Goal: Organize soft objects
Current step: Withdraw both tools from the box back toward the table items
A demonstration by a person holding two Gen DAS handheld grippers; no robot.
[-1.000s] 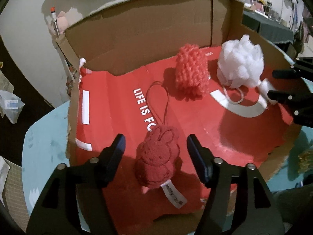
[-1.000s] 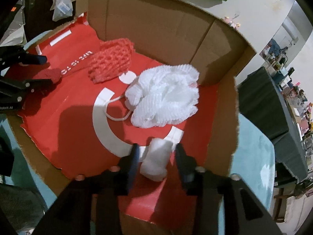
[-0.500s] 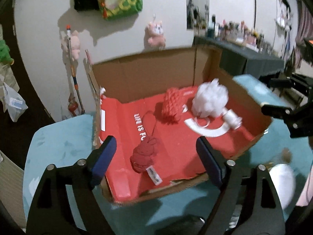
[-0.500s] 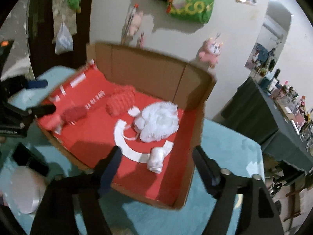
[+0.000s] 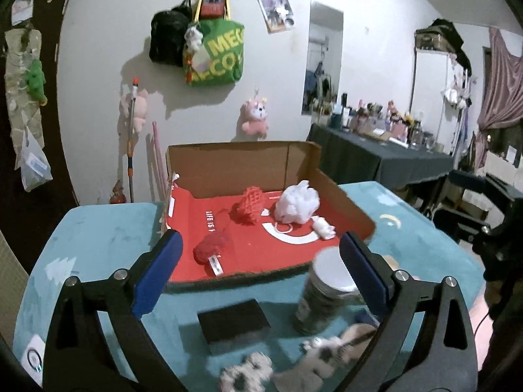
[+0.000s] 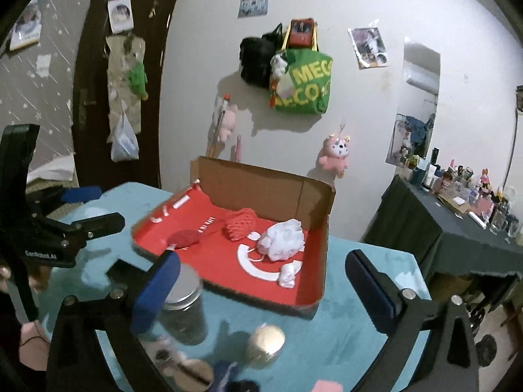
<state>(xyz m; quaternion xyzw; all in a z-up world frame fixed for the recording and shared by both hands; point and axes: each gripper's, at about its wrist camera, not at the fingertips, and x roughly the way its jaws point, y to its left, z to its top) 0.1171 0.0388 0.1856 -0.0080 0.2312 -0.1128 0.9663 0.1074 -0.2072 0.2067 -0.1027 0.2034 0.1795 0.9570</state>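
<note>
Left gripper (image 5: 258, 258): jaws spread wide, empty, held above the near table edge, pointing toward the box at 12 o'clock. It also shows in the right view (image 6: 90, 207) at 9 o'clock, fingers apart.

Right gripper (image 6: 261, 281): jaws spread wide, empty, above the table's near side.

Box (image 5: 228, 163): cardboard, red floor, open at the front, on the teal table (image 5: 98, 235). Contents, all resting on the red floor:
- Red plush (image 5: 211, 247), near front corner at 9 o'clock of the box, white tag toward the front edge.
- Red mesh puff (image 5: 251, 204), toward the back wall, at 1 o'clock from the plush.
- White puff (image 5: 297, 205), just beside the mesh puff at its 3 o'clock, cord loop trailing forward.
- Small white piece (image 5: 323, 227), at 5 o'clock from the white puff, near the side wall.

Outside the box, on the table in front:
- Jar (image 5: 322, 294), metal lid, upright, just beside the front edge.
- Black block (image 5: 233, 323), at 9 o'clock of the jar.
- Blurred soft items (image 5: 248, 372) at the near edge; kind unclear.
</note>
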